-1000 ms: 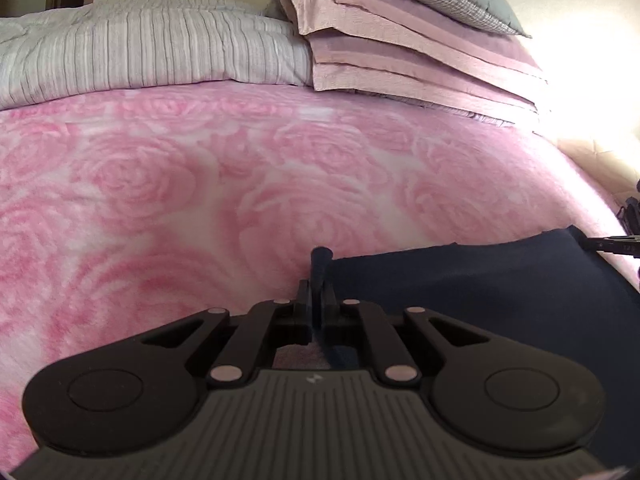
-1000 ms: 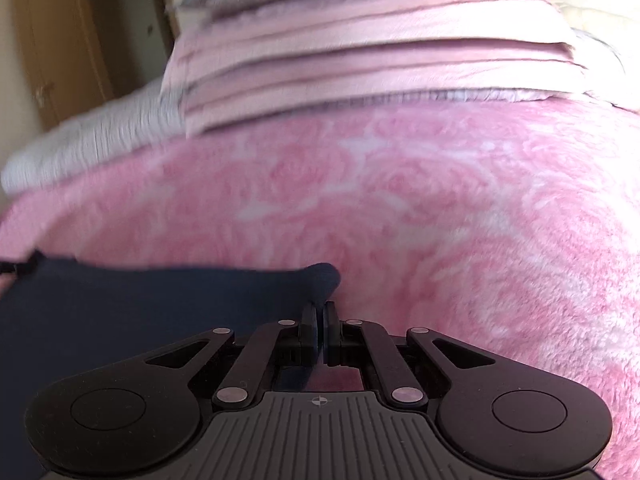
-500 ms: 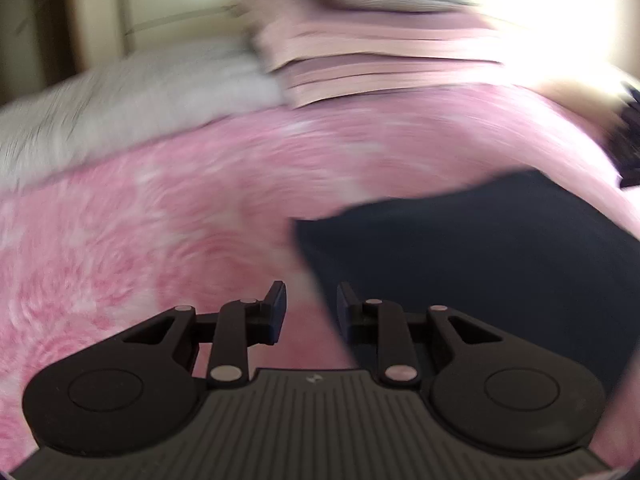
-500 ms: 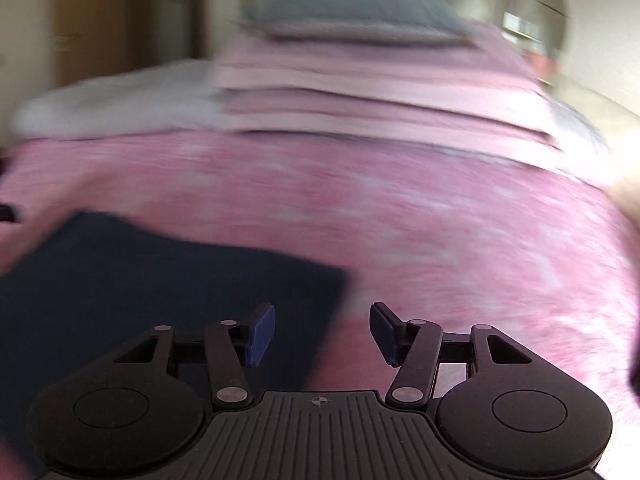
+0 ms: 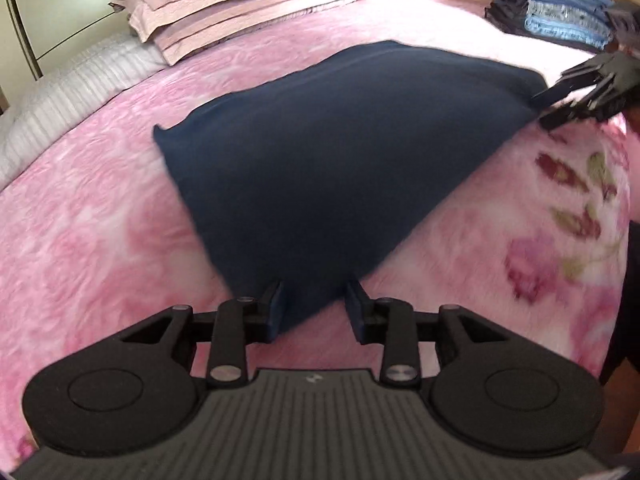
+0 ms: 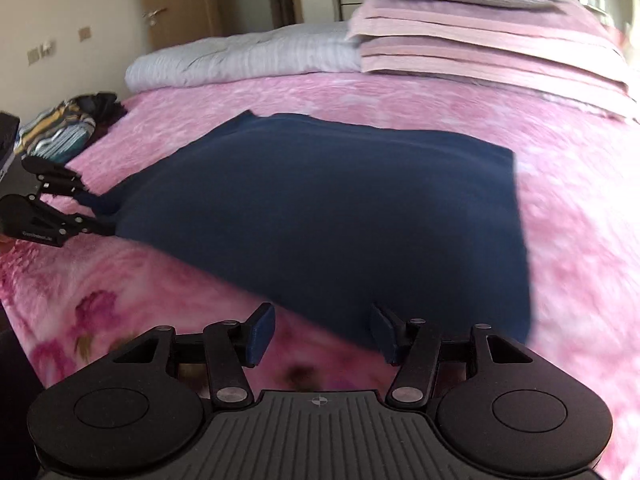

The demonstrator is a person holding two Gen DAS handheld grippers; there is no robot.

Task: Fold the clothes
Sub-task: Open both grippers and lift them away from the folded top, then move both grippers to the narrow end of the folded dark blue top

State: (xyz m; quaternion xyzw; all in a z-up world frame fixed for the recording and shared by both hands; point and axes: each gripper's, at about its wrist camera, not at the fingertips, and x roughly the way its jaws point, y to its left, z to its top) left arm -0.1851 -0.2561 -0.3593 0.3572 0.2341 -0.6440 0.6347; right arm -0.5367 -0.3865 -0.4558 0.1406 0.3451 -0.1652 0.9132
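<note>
Both hand-held grippers [image 5: 315,307] [image 6: 322,333] released navy cloth [image 5: 340,152].

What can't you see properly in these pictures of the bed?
- Navy cloth: what garment it is; folded, motion-blurred, both views.
- Folded stack: cut by left wrist view's edge.
- Striped bundle: too small, right wrist view.
- Person: only a dark edge, both views.

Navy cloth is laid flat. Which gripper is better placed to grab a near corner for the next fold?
Left, narrowly. The left gripper is open with the cloth's near corner between its fingers. The right gripper, also open, straddles the near edge, its corner off to one side.
</note>
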